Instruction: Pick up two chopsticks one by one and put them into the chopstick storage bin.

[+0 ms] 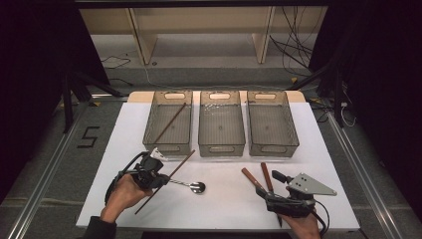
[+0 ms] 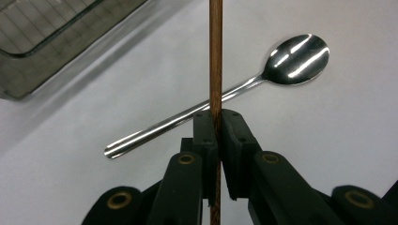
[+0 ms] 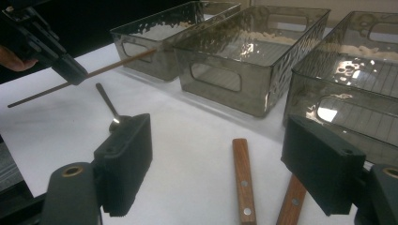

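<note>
We read a single mark, the numeral "5" (image 1: 88, 137) in black tape-like strokes, on the grey floor (image 1: 59, 149) left of the white tabletop (image 1: 224, 199), we find nothing else we can read.

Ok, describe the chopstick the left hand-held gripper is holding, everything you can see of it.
The chopstick is a thin, straight brown stick with a wood-like grain. The left hand-held gripper has its jaws shut on it near mid-length, so both ends stick out. In the high view it slants from lower left up toward the leftmost bin, held above the white table, crossing over the handle of the metal spoon. Nothing else visibly touches it.
</note>
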Tool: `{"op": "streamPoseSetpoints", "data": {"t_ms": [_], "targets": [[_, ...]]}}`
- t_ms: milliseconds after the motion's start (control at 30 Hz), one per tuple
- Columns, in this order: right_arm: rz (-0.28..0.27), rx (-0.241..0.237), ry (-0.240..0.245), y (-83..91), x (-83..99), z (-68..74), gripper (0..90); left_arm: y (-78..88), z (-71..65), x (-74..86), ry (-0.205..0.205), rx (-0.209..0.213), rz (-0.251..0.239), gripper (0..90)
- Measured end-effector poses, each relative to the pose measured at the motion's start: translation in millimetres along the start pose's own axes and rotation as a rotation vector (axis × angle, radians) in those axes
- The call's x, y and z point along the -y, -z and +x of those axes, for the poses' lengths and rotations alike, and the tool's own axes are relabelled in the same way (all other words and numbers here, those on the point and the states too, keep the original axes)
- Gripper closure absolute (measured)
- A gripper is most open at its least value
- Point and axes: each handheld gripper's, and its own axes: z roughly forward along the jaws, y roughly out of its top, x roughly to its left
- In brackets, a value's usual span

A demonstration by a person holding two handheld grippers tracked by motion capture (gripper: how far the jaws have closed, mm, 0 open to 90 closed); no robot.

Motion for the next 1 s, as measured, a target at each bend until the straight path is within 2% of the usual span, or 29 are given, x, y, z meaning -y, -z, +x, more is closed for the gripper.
{"op": "streamPoseSetpoints", "data": {"t_ms": [567, 867, 1000], "targets": [[0.003, 0.002, -0.011, -0.2, 0.6, -0.8, 25.4, 17.9, 8.7, -11.7, 0.005, 0.010, -0.082, 84.4], [0.002, 0.004, -0.014, -0.5, 0.6, -1.2, 25.4, 29.5, 16.6, -22.4, 0.010, -0.012, -0.129, 84.3], [0.001, 0.005, -0.012, -0.4, 0.7, -1.7, 25.4, 34.1, 20.7, -32.9, 0.008, -0.024, -0.156, 84.4]]}}
